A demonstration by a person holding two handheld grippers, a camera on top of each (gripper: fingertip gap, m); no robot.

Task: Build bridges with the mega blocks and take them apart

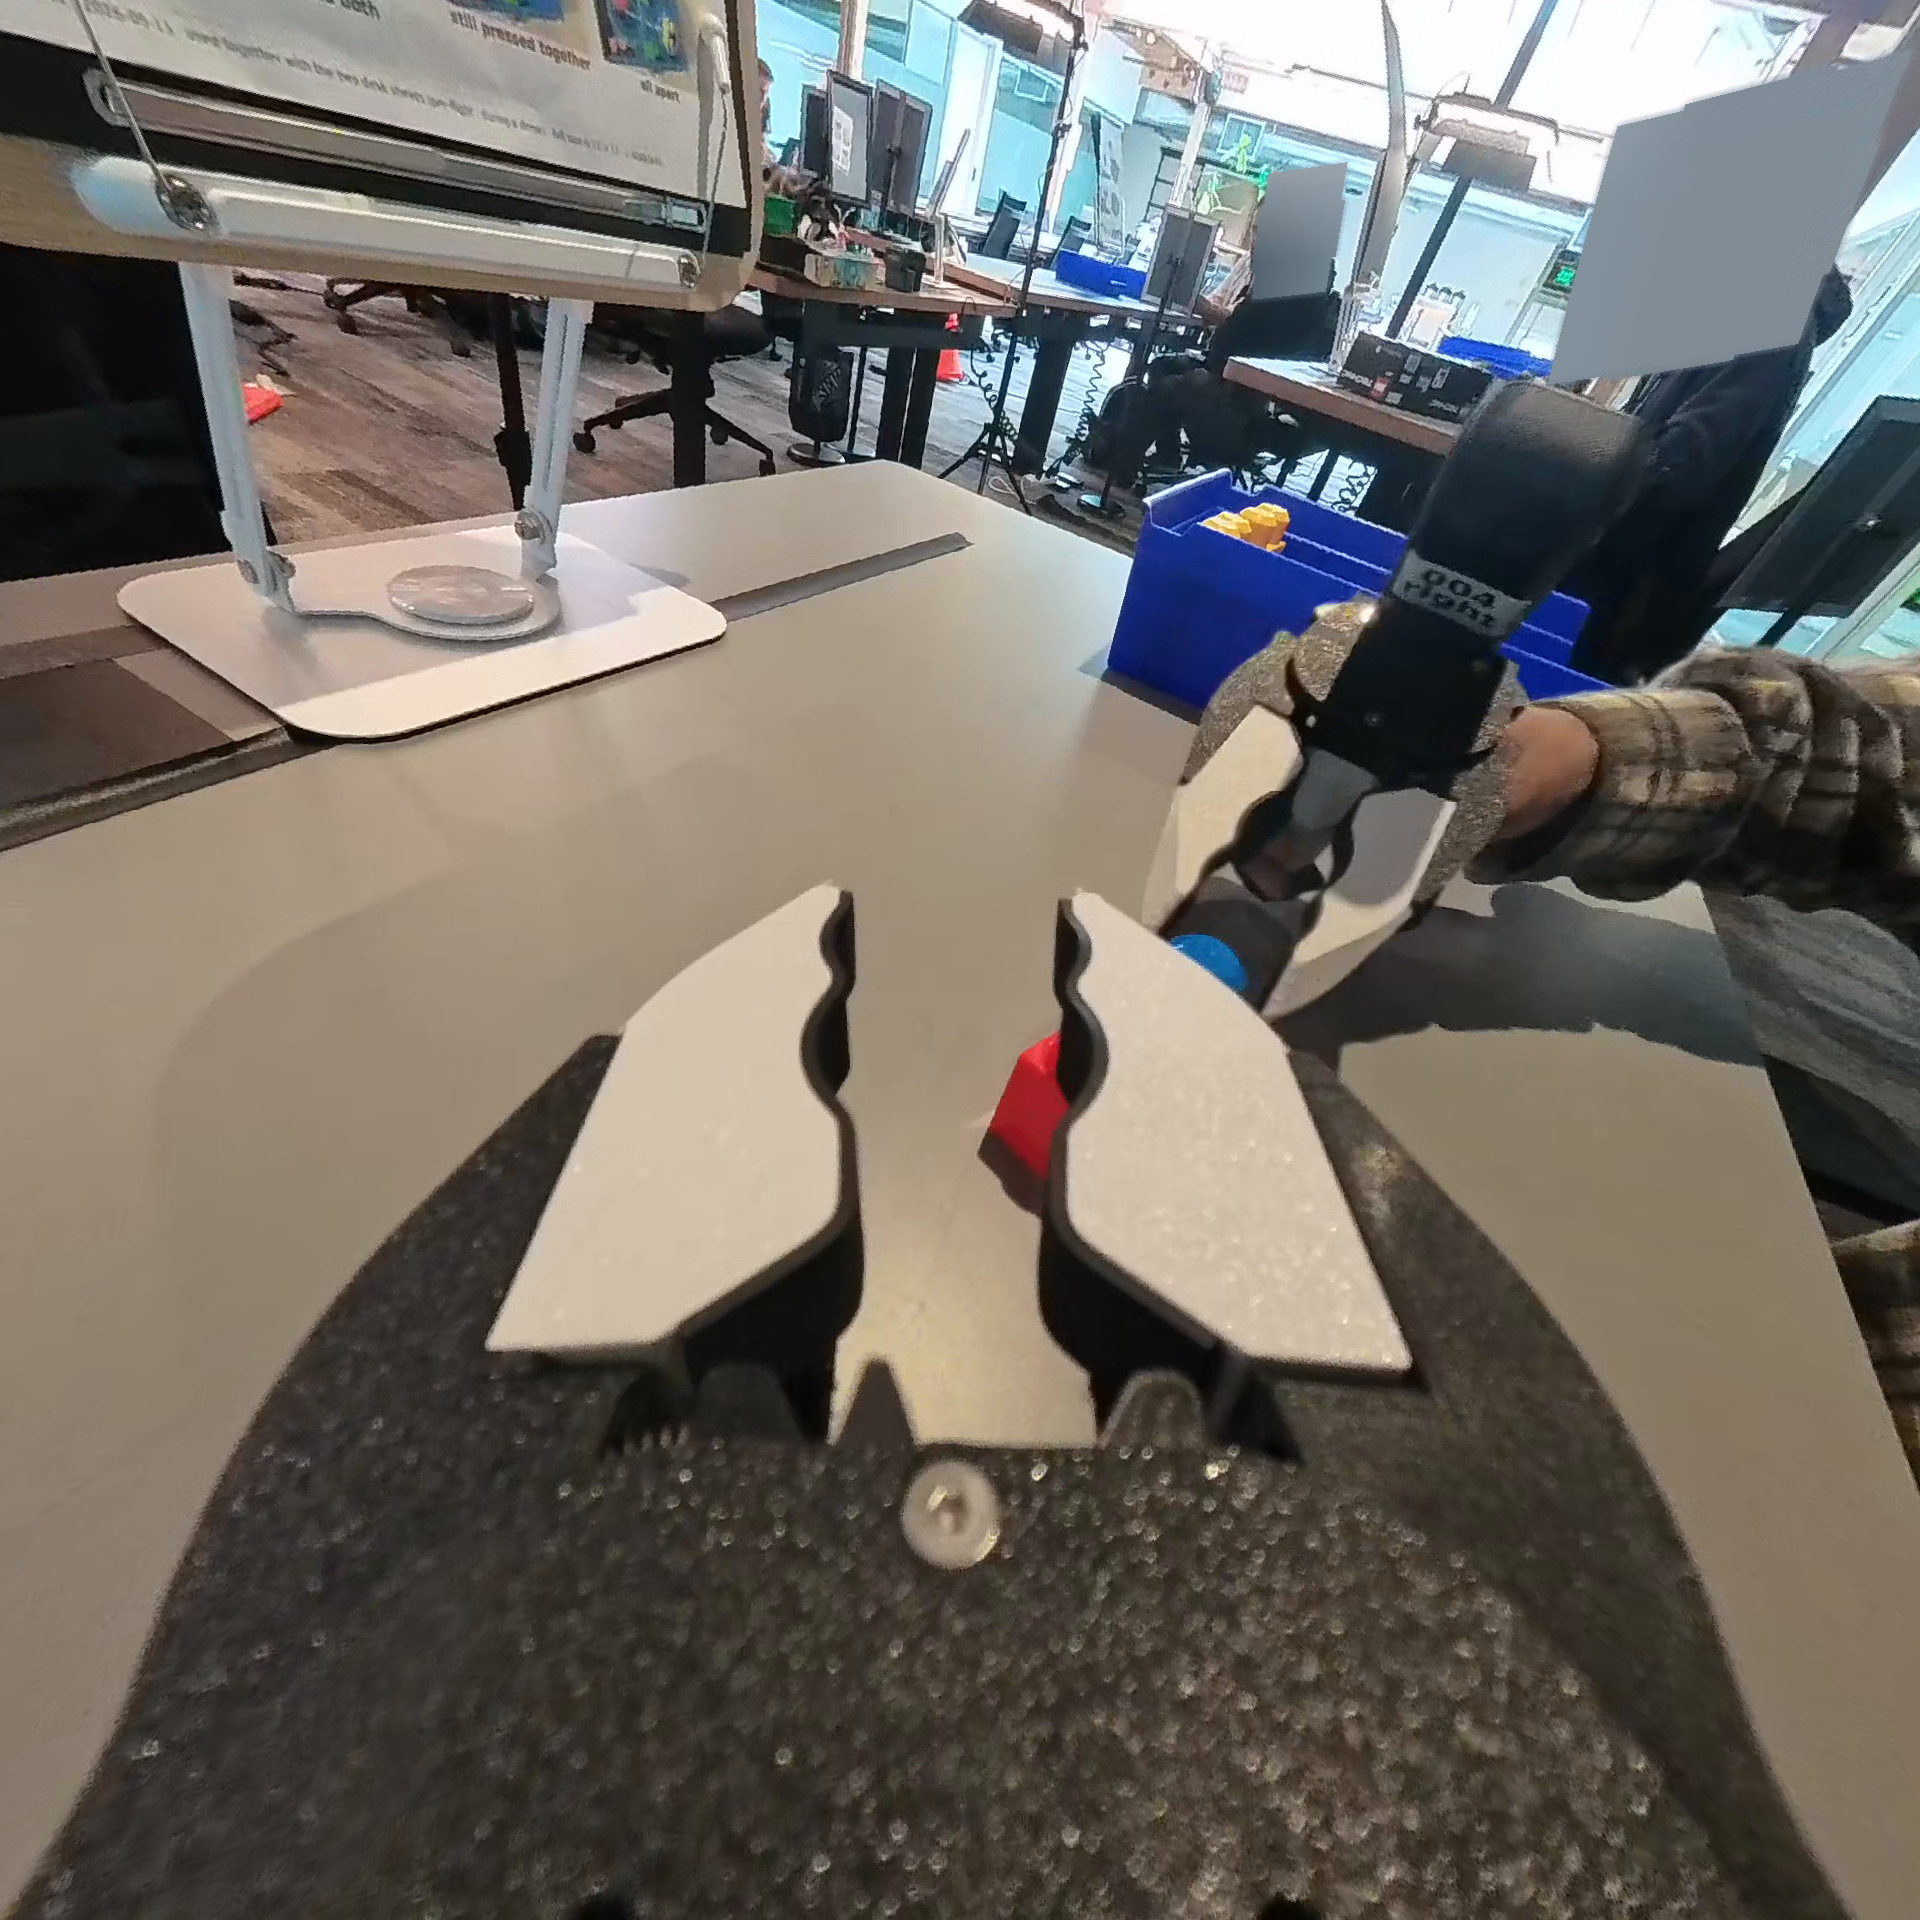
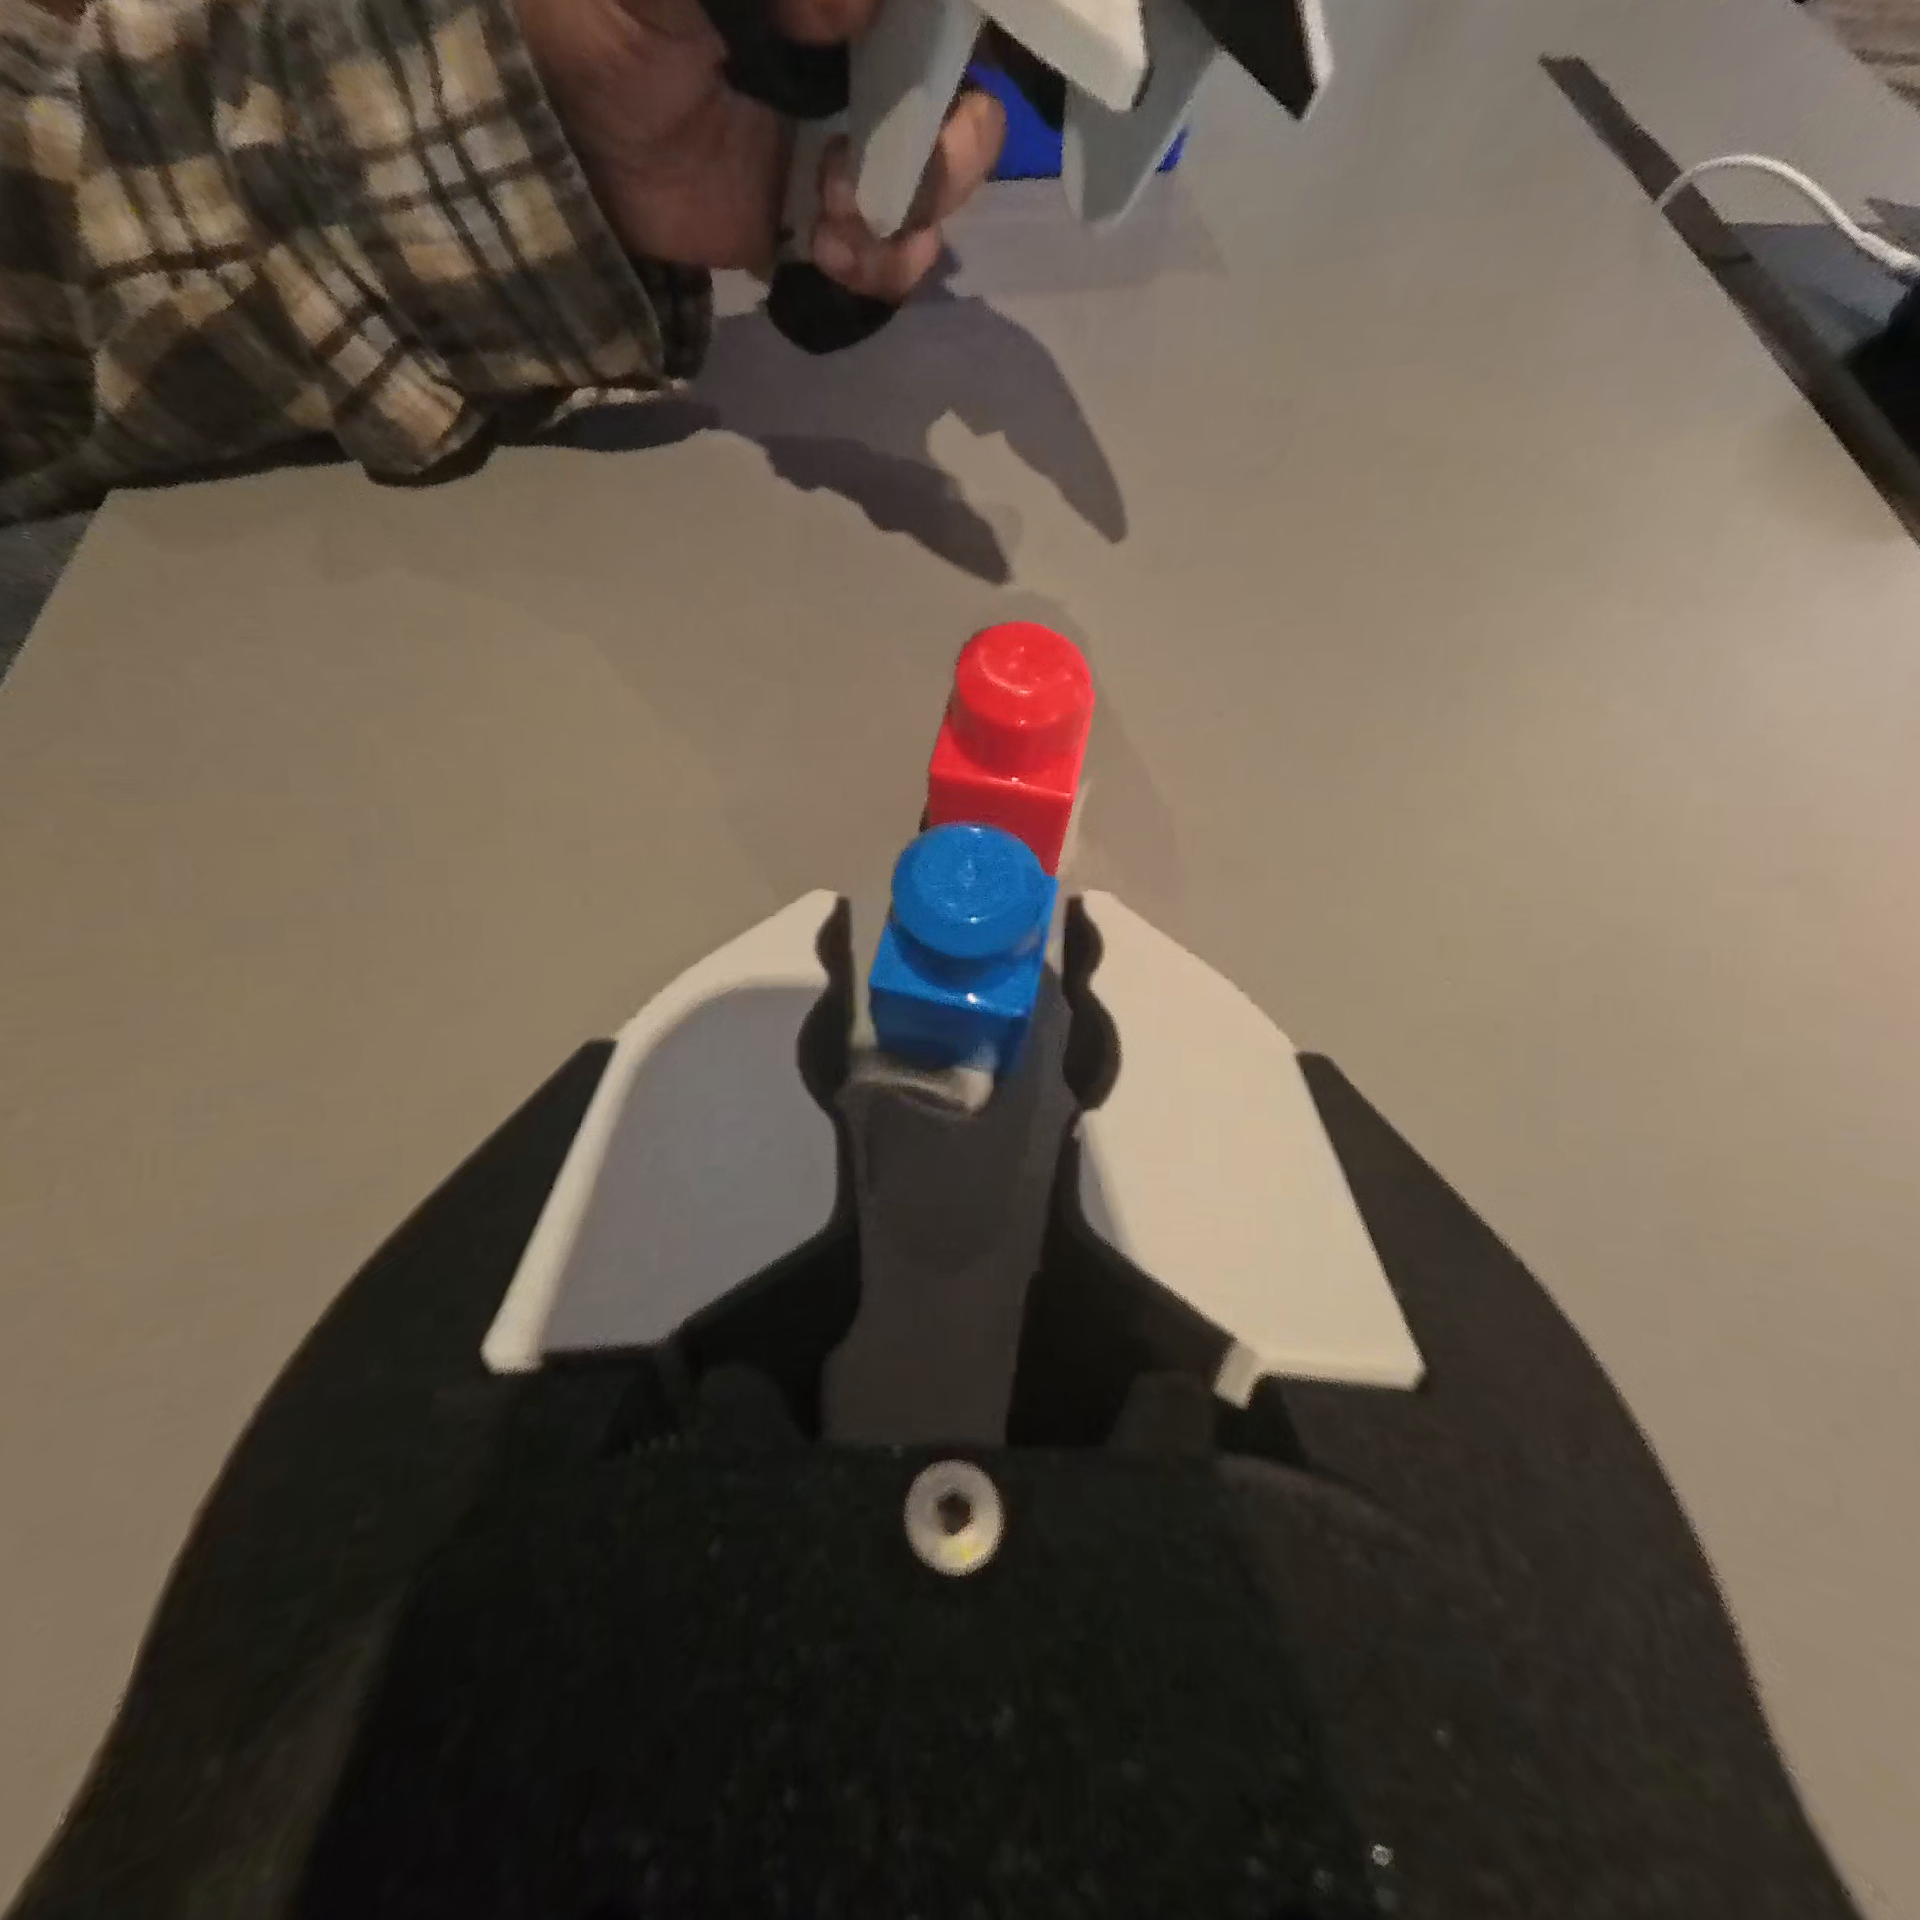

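A red mega block stands stud up on the grey table. In the left wrist view only part of it shows, behind my left gripper's right finger. My right gripper is shut on a blue block, held stud up right beside the red one on the near side. I cannot tell whether the blue block touches the table. The blue block's stud also shows in the left wrist view, in the right gripper. My left gripper is open and empty, just left of the red block.
A blue bin with yellow blocks stands at the far right of the table. A white stand holding a printed sheet is at the far left. A white cable lies by the table's edge. Plaid sleeves reach in. Left tips to right tips: about 15 cm.
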